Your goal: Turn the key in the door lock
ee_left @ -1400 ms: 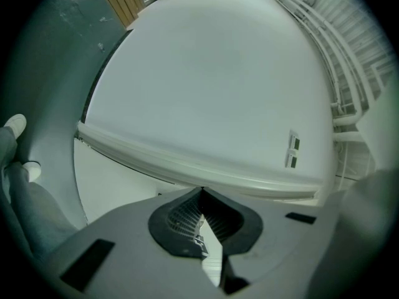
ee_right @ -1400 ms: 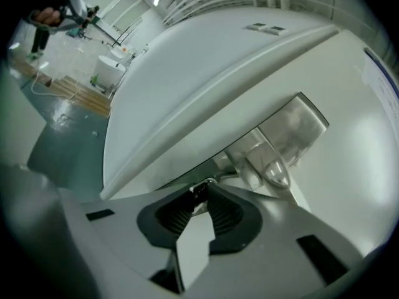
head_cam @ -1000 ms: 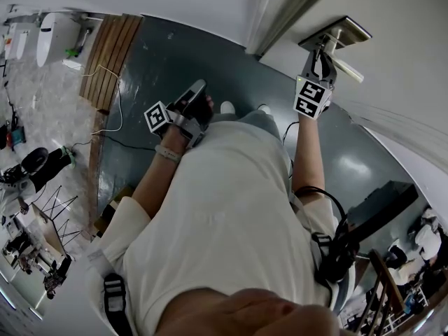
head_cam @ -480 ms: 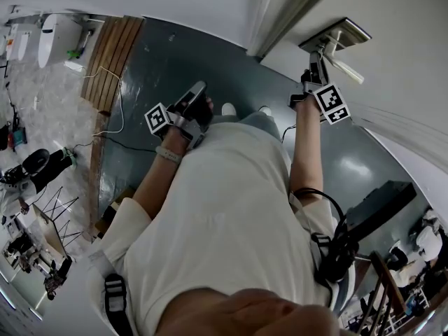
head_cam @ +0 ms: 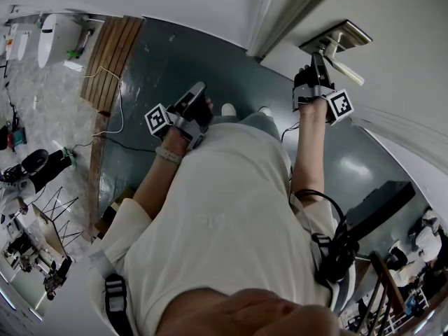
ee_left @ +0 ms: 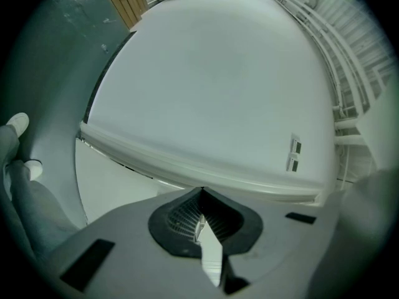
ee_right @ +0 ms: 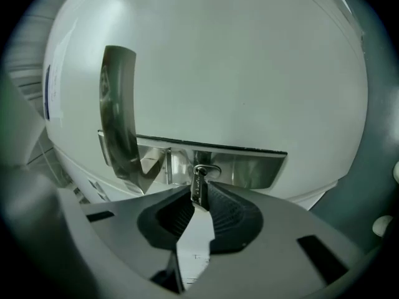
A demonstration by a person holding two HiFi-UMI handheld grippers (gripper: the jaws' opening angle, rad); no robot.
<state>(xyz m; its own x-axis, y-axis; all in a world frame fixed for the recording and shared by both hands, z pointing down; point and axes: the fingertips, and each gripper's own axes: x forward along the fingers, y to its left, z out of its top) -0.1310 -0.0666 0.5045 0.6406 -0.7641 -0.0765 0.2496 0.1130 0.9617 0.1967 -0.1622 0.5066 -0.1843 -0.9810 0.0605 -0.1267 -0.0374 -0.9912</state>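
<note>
The place looks like an indoor work or test space rather than a lived-in home. A white door (head_cam: 399, 12) with a metal lock plate (head_cam: 336, 36) and lever handle (head_cam: 344, 69) meets a plain grey-green floor (head_cam: 175, 61). A loose cable (head_cam: 120, 107) trails beside a wooden slatted panel (head_cam: 112, 47), and tripod stands (head_cam: 61, 200) and dark equipment (head_cam: 42, 165) crowd the left edge

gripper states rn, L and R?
Left gripper: closed, empty.
Right gripper: closed on the key in the door lock; jaws just eased slightly wider, key between them.
</note>
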